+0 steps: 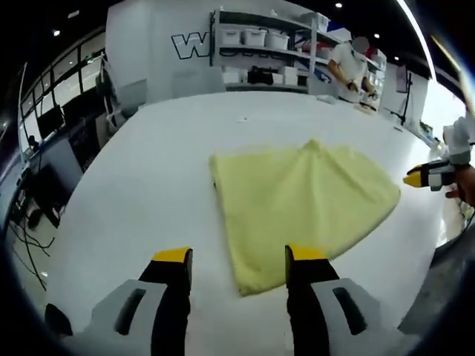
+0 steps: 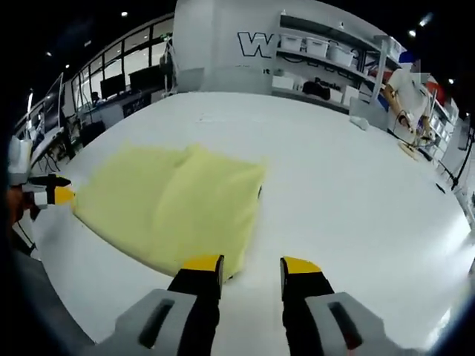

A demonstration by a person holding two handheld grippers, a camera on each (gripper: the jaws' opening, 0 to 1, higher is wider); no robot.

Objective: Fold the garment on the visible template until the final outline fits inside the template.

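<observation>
A pale yellow garment (image 1: 304,204) lies folded into a rough rectangle on the white table (image 1: 148,170). My left gripper (image 1: 239,259) hovers open just short of its near corner, nothing between the jaws. The right gripper's yellow tip (image 1: 423,176) comes in at the garment's far right edge, held by a hand. In the right gripper view the same garment (image 2: 174,204) lies ahead and to the left. My right gripper (image 2: 252,268) is open beside its near corner, empty. The left gripper's tip (image 2: 52,194) sits at the garment's left edge.
Shelves with white bins (image 1: 260,44) stand behind the table, and a person (image 1: 349,67) works at a bench there. Desks and monitors (image 2: 111,89) line the far left. Bare white tabletop (image 2: 356,193) stretches to the right of the garment.
</observation>
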